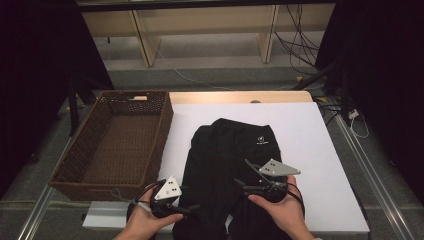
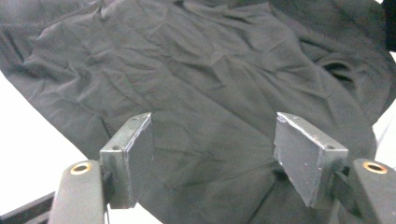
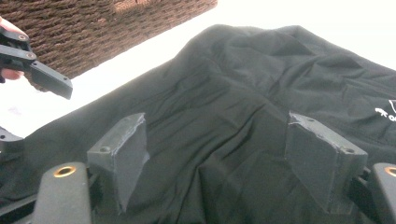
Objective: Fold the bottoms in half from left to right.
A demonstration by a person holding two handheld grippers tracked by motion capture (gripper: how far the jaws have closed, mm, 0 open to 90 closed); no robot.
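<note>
Black garment (image 1: pixel 227 165) lies crumpled mid-surface (image 1: pixel 320 150), beside basket (image 1: pixel 115 145). We hold left tool (image 2: pixel 212 158) and right tool (image 3: pixel 217 161) spread, empty, above its near hem. Risk: pinching one layer only, so fabric bunches or drags off the edge.

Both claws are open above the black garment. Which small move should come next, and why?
Probably lower the left claw onto the near edge of the black garment and close. Its jaws stand open with the cloth spread flat under them, ungripped, and the right claw holds nothing either.
</note>
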